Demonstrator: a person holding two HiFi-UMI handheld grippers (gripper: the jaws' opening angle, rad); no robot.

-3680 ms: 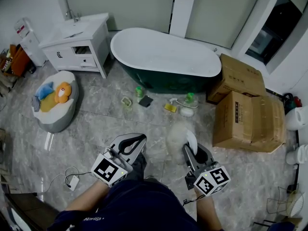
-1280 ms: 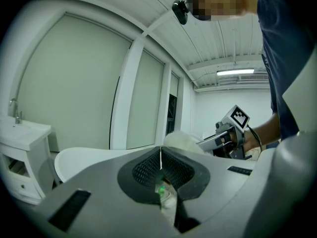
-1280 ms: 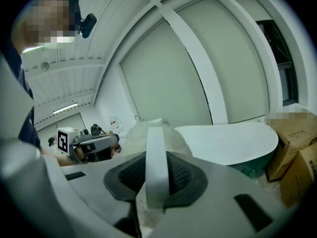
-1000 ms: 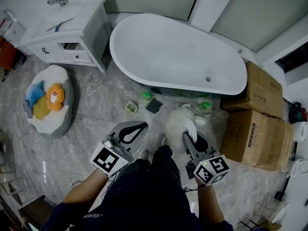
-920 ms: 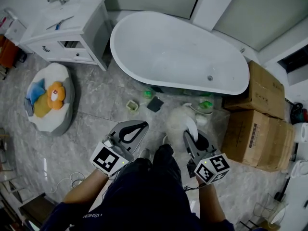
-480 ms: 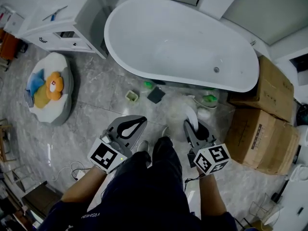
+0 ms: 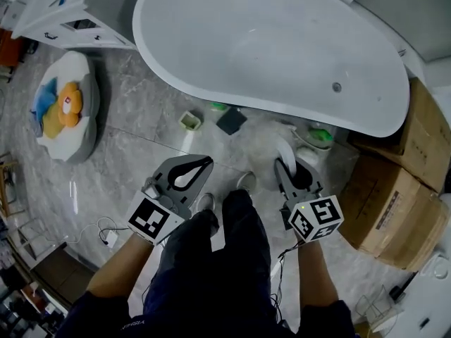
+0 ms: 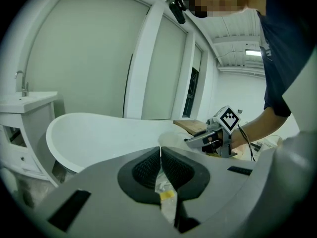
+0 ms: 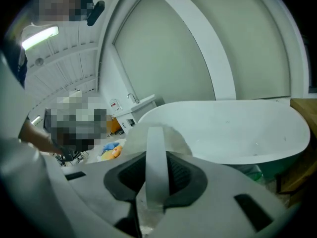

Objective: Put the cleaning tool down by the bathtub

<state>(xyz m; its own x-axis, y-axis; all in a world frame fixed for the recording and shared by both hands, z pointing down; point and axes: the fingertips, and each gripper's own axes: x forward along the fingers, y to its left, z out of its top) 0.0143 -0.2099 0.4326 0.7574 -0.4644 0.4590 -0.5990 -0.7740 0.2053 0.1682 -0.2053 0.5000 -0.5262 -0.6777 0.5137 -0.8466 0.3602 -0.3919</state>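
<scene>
While right gripper (image 7: 285,169) clamps cleaning tool (image 9: 155,150) by its handle, fluffy head ahead, left gripper (image 8: 160,152) closed

The grey marbled tile floor (image 7: 134,153) carries a white bathtub (image 7: 211,20), a white vanity cabinet (image 7: 70,20) to its left and cardboard boxes (image 7: 394,210) to its right. A round cushion (image 7: 84,136) lies apart. Just beside the tub sit a small cup (image 7: 189,121), a dark square pad (image 7: 231,121) and a green-topped bottle (image 7: 320,134). A white cable (image 7: 107,238) trails nearer the person.
</scene>
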